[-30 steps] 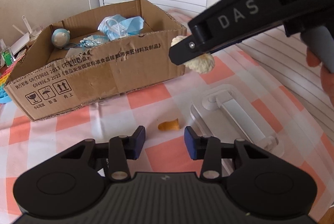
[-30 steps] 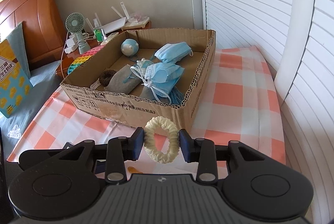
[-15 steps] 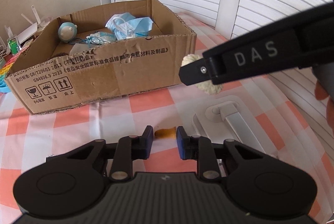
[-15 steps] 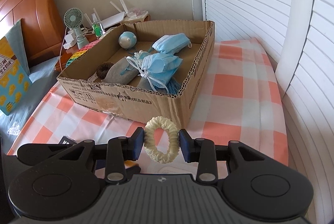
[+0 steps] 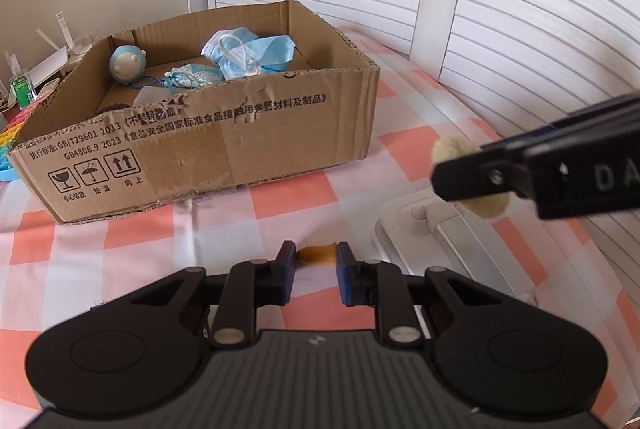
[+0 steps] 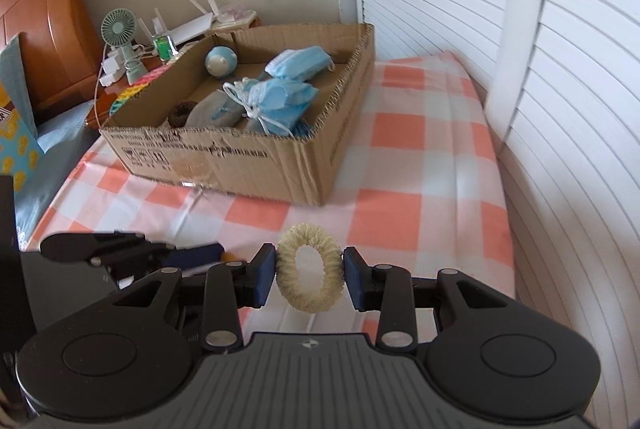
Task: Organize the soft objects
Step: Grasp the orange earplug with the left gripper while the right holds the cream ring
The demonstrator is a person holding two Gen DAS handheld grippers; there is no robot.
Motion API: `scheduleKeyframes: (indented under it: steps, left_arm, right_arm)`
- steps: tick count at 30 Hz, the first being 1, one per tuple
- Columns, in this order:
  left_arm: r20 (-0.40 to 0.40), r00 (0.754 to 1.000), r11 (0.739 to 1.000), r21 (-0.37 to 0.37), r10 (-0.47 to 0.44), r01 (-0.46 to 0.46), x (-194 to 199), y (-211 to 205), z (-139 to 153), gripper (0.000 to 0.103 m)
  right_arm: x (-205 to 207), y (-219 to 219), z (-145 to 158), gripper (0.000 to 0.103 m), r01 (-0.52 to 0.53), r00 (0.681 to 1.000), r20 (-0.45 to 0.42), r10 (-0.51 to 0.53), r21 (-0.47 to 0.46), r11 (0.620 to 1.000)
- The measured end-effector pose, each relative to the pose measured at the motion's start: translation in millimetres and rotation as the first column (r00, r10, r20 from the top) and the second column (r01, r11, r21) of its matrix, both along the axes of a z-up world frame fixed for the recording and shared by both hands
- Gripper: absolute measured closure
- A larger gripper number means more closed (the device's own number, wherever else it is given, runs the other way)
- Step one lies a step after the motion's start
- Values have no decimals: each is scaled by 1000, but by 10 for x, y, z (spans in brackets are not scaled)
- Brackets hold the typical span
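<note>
Left gripper (image 5: 316, 261) pinched on small orange piece (image 5: 318, 255), low on checked cloth (image 5: 280, 197). Right gripper (image 6: 310, 267) clamping cream scrunchie (image 6: 310, 267) above cloth, short of cardboard box (image 6: 240, 161). Box holding blue masks (image 6: 288, 97), blue ball (image 6: 220, 61). White case (image 5: 460, 245) beside left gripper.

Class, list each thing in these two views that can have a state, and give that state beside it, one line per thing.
Left gripper: shut on the small orange piece.
Right gripper: shut on the cream hair tie, held upright above the tablecloth.
Cardboard box: open-topped, partly filled.
Face masks: lying inside the box.
Checked tablecloth: spread flat.
</note>
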State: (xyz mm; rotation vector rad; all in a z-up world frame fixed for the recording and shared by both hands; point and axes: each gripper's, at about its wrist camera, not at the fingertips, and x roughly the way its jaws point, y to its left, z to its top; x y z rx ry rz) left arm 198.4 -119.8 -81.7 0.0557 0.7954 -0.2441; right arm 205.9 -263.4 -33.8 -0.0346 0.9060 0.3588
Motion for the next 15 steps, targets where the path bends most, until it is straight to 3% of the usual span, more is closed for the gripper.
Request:
scheduleKeyframes:
  steps: [15]
  left_arm:
    - [1, 999, 999, 3, -42, 42, -126, 203, 102, 83]
  right_arm:
    - [-512, 125, 6, 61, -11, 1000, -30, 9, -71, 997]
